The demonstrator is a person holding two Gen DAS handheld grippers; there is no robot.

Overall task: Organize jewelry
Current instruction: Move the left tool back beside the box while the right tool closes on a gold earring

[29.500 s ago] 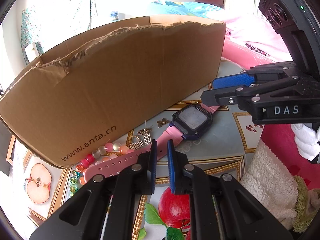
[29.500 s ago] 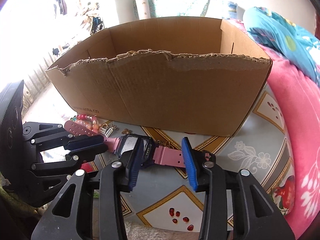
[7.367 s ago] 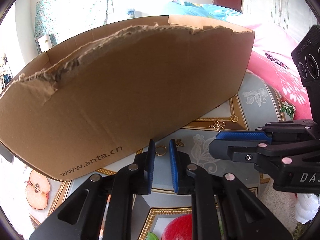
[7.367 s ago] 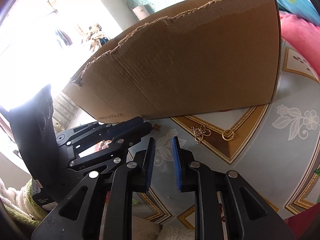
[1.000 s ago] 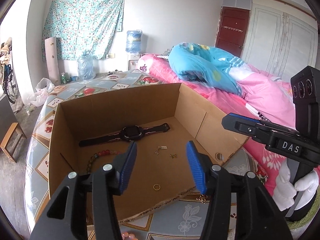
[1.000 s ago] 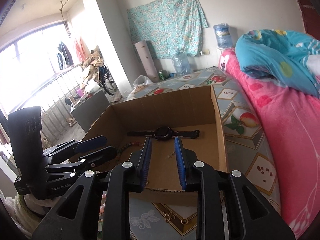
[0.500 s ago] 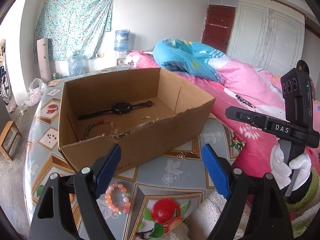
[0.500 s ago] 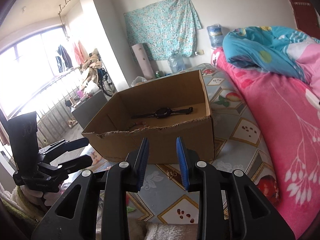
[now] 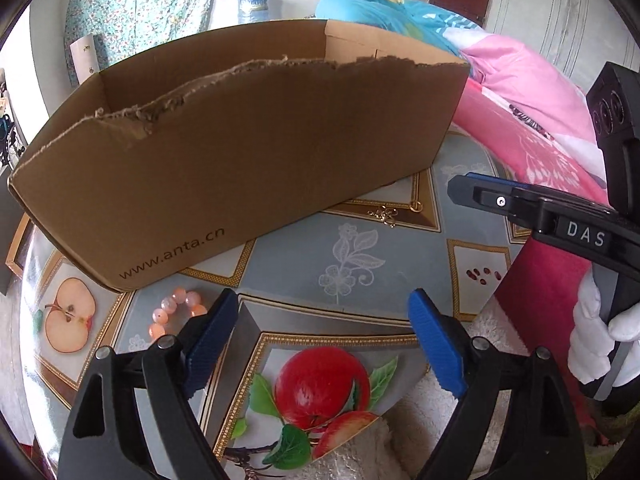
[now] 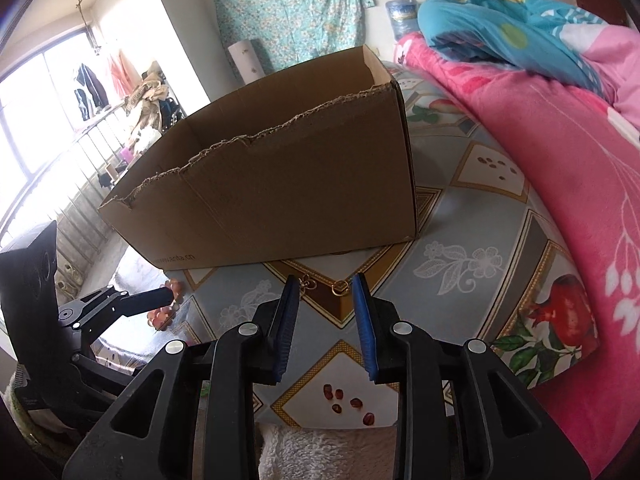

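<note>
A torn brown cardboard box point(image 9: 240, 152) point(image 10: 280, 184) stands on the patterned table; its inside is hidden. In front of it lie a small gold ring point(image 9: 416, 207) point(image 10: 340, 288) and a gold charm point(image 9: 384, 214) point(image 10: 307, 282). A pink bead bracelet point(image 9: 176, 312) lies by the box's left corner, beside my left finger. My left gripper point(image 9: 322, 298) hovers low over the table, its jaws opening wide with nothing between them. My right gripper point(image 10: 325, 280) is open with a narrow gap, just short of the ring and charm.
A person's white-gloved hand point(image 9: 600, 344) holds the right gripper's handle. A white fluffy towel point(image 9: 360, 456) point(image 10: 312, 452) lies at the table's near edge. Pink bedding point(image 10: 540, 160) runs along the right side. The box wall blocks the way ahead.
Both grippers have dropped from above the box to low in front of it, so its contents are out of sight. The left jaws have spread much wider.
</note>
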